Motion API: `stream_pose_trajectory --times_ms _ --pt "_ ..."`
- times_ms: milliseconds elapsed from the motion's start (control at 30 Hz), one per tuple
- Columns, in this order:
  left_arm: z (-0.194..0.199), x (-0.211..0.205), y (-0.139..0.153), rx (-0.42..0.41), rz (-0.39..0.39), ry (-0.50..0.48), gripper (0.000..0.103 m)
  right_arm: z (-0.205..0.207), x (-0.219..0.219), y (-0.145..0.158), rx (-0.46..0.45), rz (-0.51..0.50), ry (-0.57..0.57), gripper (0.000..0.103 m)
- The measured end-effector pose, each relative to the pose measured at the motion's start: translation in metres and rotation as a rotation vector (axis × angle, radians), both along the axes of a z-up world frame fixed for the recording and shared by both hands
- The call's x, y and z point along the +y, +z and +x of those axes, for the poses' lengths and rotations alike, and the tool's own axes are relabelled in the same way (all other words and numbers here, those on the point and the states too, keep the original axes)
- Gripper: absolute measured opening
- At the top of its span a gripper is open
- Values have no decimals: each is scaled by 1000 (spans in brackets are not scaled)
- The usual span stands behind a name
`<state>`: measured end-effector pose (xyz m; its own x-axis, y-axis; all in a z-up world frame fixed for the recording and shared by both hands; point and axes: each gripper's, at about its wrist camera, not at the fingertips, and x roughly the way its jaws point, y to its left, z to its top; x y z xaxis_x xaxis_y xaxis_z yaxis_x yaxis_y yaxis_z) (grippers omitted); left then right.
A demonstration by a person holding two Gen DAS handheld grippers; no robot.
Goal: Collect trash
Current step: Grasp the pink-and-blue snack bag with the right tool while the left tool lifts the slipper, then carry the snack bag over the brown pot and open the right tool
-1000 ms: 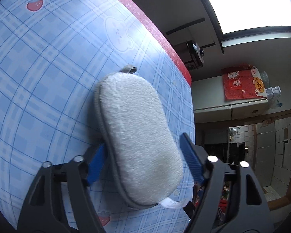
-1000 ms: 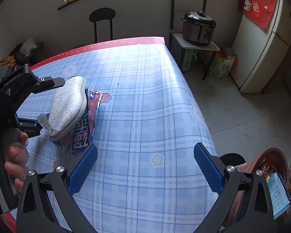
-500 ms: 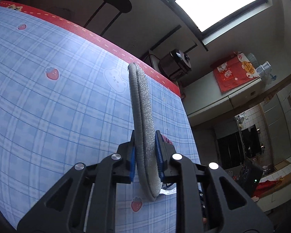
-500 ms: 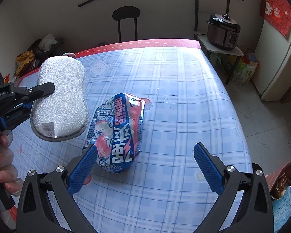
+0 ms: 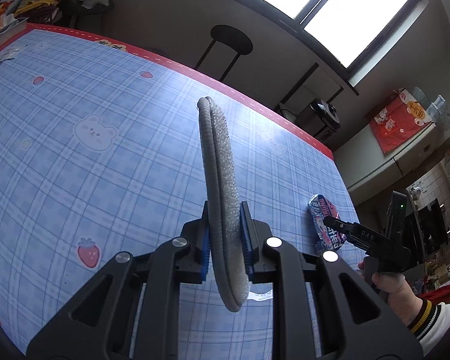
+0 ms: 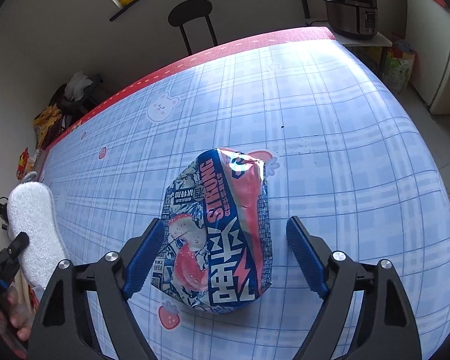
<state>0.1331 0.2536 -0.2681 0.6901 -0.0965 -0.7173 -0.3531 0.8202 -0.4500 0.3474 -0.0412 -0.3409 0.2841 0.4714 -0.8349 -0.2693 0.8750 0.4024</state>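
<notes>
A glossy blue-checked tablecloth [image 6: 330, 156] (strawberry and bear prints, red border) covers the table. The left gripper [image 5: 226, 247] clamps a fuzzy grey oval sponge pad [image 5: 222, 204] edge-up, above the cloth. The right gripper [image 6: 225, 255] is closing around a crinkled foil snack wrapper [image 6: 222, 228] lying flat on the cloth; its right pad stands clear.

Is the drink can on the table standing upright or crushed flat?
Crushed flat. The can lies dented and flattened on the tablecloth, label facing up.

Home kitchen-dining room, table [image 6: 330, 114] with cartoon oilcloth, rice cooker [image 6: 351, 12] on stand, fridge [image 6: 441, 69], stool [image 5: 231, 42]
</notes>
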Motion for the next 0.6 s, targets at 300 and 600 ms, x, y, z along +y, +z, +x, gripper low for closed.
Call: stream_pose_trajectory --times_ms 300,600 --pt "-23 -3 15 -24 44 -27 21 -31 0 38 -59 52 -6 6" --pt "-41 -24 52 -95 79 -71 21 -79 -21 106 -258 46 10 6"
